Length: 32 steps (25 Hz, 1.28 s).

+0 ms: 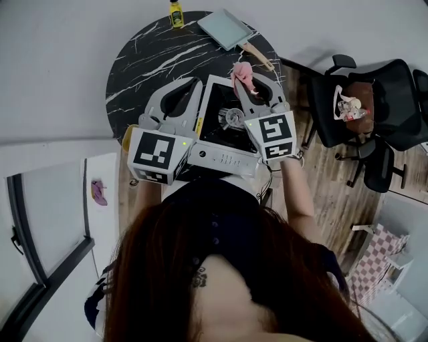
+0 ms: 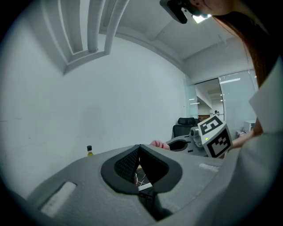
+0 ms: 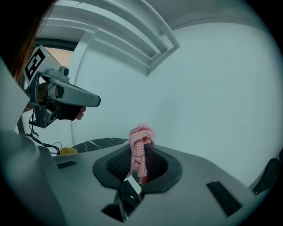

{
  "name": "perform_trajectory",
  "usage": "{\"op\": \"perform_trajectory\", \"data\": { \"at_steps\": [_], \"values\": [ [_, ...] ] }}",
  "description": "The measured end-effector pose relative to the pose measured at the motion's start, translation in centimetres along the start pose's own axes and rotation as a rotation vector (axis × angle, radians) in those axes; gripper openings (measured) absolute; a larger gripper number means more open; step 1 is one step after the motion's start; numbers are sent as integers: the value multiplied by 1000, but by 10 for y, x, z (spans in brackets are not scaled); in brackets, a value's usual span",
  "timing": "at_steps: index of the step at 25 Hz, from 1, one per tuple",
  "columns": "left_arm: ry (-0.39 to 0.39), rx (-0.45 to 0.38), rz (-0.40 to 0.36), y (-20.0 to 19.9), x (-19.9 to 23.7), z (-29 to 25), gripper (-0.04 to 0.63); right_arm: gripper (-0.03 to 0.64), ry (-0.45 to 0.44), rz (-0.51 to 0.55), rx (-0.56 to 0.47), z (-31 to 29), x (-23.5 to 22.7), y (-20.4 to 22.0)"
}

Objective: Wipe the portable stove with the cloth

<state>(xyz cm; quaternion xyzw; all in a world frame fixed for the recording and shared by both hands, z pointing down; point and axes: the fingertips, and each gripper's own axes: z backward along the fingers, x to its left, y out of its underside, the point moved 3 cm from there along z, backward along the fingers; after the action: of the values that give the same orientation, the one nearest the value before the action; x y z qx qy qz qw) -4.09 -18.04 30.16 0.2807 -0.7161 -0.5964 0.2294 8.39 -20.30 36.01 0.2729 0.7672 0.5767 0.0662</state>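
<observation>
Head view: shows portable stove (image 1: pixel 224 130) at near edge of round black table (image 1: pixel 140 60). Places right gripper (image 1: pixel 245 75) at stove's far right corner, with pink cloth (image 1: pixel 242 71) bunched at its tips. Places left gripper (image 1: pixel 196 83) alongside, at stove's far left corner. Beyond, on table: yellow bottle (image 1: pixel 176 13), grey pan (image 1: pixel 226 28).

Left gripper view: shows jaws clenched together, tips meeting, nothing between.

Right gripper view: shows jaws grasping cloth, bunch standing above tips.

White walls, wood floor (image 1: pixel 334 194), blk office chairs (image 1: pixel 374 100).
</observation>
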Motion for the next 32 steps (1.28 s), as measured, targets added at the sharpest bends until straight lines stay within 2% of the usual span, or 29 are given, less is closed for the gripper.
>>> {"op": "perform_trajectory", "data": {
  "at_steps": [7,18,32],
  "values": [
    [-28,20,7,4,7,-6,12,71,-76,97,44,-24,-5,13],
    [-54,47,35,14,7,-15,12,70,-185,190,95,-58,-9,38],
    [-98,88,57,31,8,-13,12,69,-336,349,99,-98,-4,71]
  ]
}}
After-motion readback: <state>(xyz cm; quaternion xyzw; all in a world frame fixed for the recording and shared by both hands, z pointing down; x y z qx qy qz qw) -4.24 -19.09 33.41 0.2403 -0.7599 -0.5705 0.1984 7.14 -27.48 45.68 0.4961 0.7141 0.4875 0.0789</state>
